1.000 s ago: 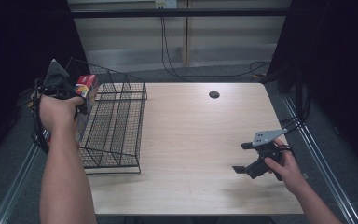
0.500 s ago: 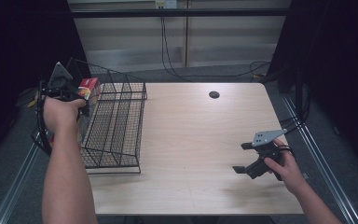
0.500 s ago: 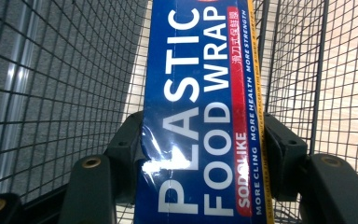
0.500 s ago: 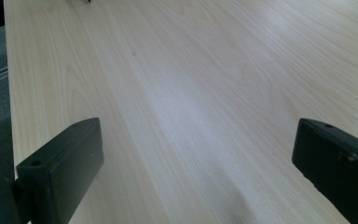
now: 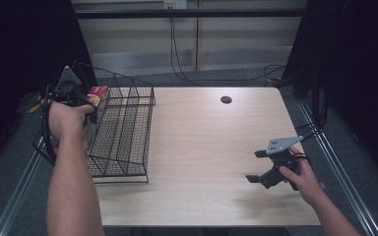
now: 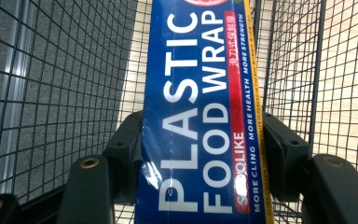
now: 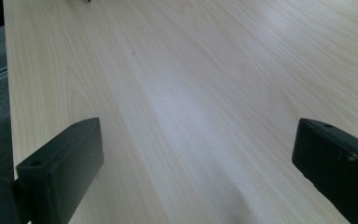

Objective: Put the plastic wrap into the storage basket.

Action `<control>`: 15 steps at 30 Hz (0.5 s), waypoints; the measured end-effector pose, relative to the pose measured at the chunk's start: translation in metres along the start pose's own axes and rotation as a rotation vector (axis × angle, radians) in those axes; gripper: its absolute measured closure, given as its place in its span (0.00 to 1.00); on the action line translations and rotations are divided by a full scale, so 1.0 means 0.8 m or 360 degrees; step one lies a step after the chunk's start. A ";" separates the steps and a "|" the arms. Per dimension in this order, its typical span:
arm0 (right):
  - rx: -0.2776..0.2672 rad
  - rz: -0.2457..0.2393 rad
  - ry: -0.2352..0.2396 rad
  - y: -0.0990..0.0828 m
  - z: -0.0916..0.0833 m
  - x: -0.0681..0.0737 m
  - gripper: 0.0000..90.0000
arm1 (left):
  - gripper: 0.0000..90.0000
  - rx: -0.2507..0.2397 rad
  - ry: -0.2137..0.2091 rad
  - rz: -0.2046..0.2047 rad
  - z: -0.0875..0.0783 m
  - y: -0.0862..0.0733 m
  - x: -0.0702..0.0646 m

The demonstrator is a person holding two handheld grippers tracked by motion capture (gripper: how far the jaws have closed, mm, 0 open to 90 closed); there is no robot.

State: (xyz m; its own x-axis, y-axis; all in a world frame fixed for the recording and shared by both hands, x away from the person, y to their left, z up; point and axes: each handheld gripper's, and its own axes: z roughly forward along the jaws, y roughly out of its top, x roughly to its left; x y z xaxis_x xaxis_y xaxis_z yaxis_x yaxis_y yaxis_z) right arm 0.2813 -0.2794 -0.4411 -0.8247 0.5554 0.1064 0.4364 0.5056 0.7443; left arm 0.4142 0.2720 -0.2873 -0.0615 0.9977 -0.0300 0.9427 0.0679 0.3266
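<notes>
Nearest the person, the right gripper point(image 5: 262, 171) is held low over the bare table point(image 5: 202, 147), its jaws spread wide with nothing between them; in the right gripper view plain wood is seen between the two black jaws. Farther off, at the table's left edge, the left gripper point(image 5: 89, 112) is closed on a blue box of plastic wrap point(image 6: 205, 116), and its jaws have just been easing apart by a little, with the box between them. The box is seen inside the wire basket point(image 5: 123, 132), near its far left corner, with mesh on both sides in the left gripper view.

The step in hand is judged to be the setting down of the box in the basket. Next, a fuller opening is called for once the box rests on the mesh, followed by a straight withdrawal so that the wires are not caught.
</notes>
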 end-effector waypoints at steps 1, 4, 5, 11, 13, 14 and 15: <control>-0.0003 0.0010 0.0002 0.000 0.000 0.000 0.02 | 0.45 -0.0018 -0.0004 -0.0013 -0.002 0.000 0.000; -0.0003 0.0008 0.0007 0.000 0.001 0.000 0.02 | 0.43 -0.0093 -0.0011 -0.0016 -0.013 0.002 0.002; -0.0003 0.0007 0.0007 0.001 0.001 0.001 0.02 | 0.44 -0.0082 -0.0037 -0.0010 -0.015 0.002 0.002; -0.0011 0.0004 -0.0004 0.001 0.000 0.001 0.02 | 0.33 -0.0109 -0.0014 -0.0044 -0.016 -0.001 0.001; -0.0011 0.0006 -0.0003 0.000 -0.001 0.001 0.02 | 0.30 -0.0121 -0.0030 -0.0044 -0.017 -0.001 -0.001; -0.0010 0.0012 0.0001 0.000 -0.001 0.001 0.02 | 0.28 -0.0125 -0.0036 -0.0033 -0.019 0.000 -0.002; -0.0015 0.0007 -0.0006 0.000 -0.001 0.000 0.02 | 0.26 -0.0142 -0.0034 -0.0032 -0.020 0.001 -0.004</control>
State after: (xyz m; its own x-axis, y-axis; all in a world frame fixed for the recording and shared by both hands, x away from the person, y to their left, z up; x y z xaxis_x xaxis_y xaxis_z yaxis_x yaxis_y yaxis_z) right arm 0.2810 -0.2796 -0.4406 -0.8216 0.5600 0.1070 0.4363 0.4968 0.7502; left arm 0.4101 0.2691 -0.2716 -0.0725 0.9957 -0.0574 0.9084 0.0897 0.4083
